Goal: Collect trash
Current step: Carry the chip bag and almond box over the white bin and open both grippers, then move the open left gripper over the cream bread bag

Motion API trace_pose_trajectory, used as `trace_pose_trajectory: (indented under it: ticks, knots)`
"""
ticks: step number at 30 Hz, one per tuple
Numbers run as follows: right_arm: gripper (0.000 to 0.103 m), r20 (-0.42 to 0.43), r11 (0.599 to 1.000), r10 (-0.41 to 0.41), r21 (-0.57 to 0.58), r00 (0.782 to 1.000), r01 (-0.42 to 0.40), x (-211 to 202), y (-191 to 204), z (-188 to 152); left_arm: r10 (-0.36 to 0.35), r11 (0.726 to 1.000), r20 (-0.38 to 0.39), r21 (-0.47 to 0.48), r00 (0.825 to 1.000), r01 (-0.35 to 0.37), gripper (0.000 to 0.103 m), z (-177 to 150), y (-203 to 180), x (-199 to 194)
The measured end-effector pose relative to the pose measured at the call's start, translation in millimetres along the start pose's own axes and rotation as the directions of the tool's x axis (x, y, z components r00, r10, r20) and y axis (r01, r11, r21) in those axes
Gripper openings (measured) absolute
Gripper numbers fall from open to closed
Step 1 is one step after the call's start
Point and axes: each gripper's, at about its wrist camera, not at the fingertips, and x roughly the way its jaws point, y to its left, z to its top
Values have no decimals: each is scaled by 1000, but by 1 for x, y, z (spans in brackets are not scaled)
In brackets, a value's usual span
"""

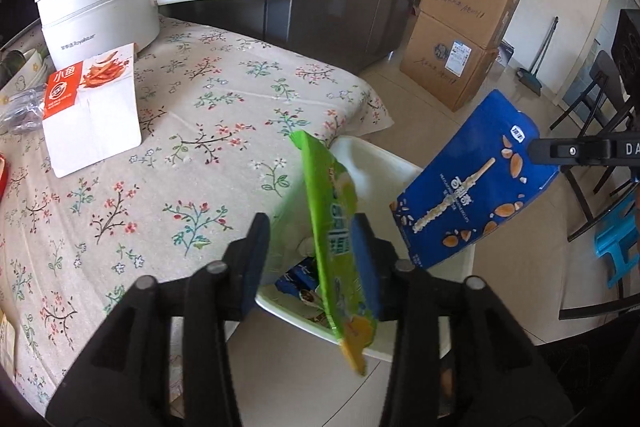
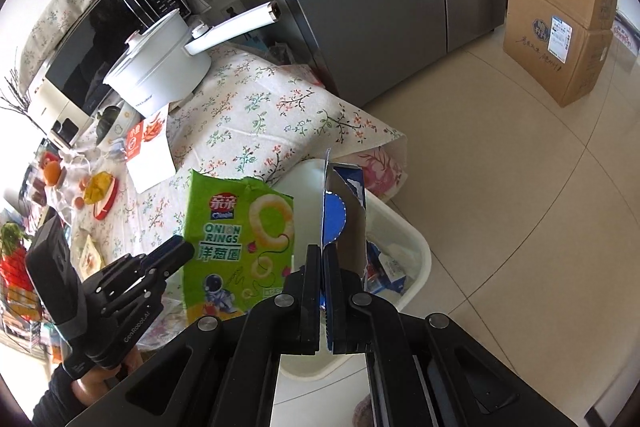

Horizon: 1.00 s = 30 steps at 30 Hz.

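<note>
White bin (image 1: 372,155) mouth partly blocked: green bag (image 1: 336,227) and blue bag (image 1: 472,183) hang over it; table edge (image 1: 360,95) just beside, floor side open.

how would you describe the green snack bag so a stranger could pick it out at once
Find the floral-clothed table, then the white bin at its near corner. Above the bin hang two packets; the green bag is the lime one reading ONION RINGS, between the fingers of the open left gripper, not the blue almond-stick packet.

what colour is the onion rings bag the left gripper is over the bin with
Bright green onion rings bag with yellow rings printed on it; clearest in the right wrist view.
</note>
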Motion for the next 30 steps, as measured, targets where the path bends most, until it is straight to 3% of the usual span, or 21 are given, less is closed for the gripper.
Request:
trace_pose_trajectory:
  ticks: [1,7,14,18,20,30]
  knots:
    - [2,-1,1000,-1,0,1000,1,0,0,0,21,1000,6,-5,1000,-21,67,-1,2,-1]
    - [2,-7,1000,5,3,1000,-5,1,1,0,78,997,12,14,997,-78,78,-4,7,-12]
    - [7,-27,1000,16,10,1000,-16,8,8,4,118,993,26,26,993,-119,84,-2,12,-20]
    - [33,-41,999,14,31,999,-13,11,10,4,137,990,20,9,990,-138,84,-1,20,-22]
    - [54,-31,999,16,40,999,-14,9,12,5,144,990,19,-5,989,-144,84,-1,24,-23]
    - [67,-16,1000,-7,19,1000,7,12,33,10,195,980,23,-50,981,-193,89,-2,49,-38]
